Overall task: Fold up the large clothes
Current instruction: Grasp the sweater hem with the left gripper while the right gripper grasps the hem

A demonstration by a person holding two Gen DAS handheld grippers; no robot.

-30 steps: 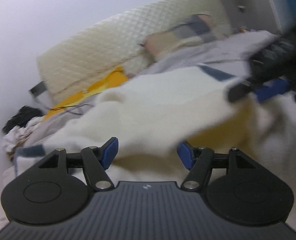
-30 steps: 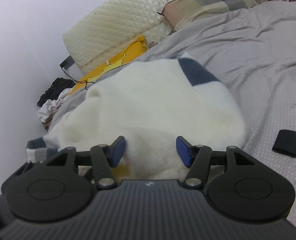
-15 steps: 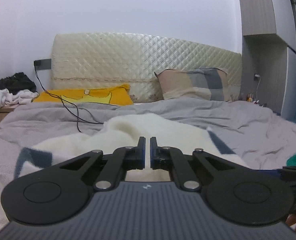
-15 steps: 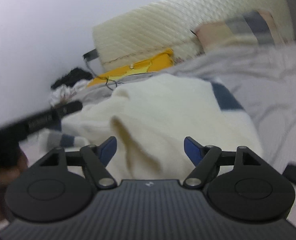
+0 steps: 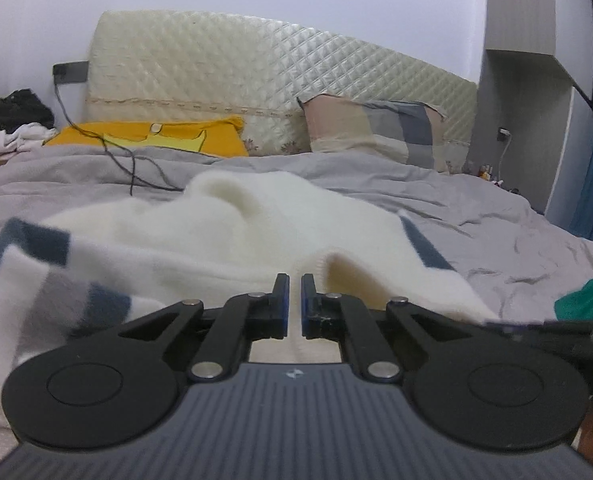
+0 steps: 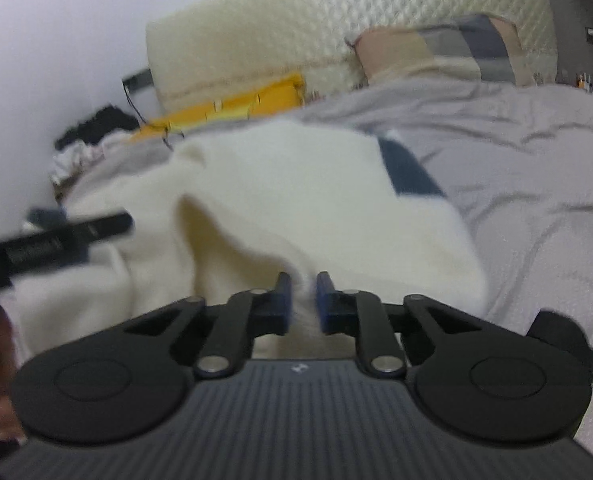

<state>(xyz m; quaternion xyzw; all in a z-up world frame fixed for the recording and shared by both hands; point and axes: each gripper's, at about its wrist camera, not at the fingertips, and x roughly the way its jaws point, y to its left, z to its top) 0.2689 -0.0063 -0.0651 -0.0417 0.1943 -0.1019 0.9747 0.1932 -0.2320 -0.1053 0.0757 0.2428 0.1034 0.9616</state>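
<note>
Left gripper [image 5: 294, 300] and right gripper [image 6: 303, 304]: each is pinched shut on the near hem of the fluffy cream knitted sweater with navy and grey stripes [image 5: 236, 228]; the right jaws have just closed on it. The garment runs away from both toward the quilted headboard [image 5: 256, 80], over the grey bedsheet [image 5: 476, 216], its long axis pointing ahead. Both hands are equally near.

The left gripper [image 5: 294, 300] has its jaws drawn almost together, a thin fold of cream fabric pinched between the pads. The right gripper [image 6: 303, 302] is likewise clamped, a thicker pinch of cloth bulging between its fingertips. Both point slightly downward, side by side.
</note>
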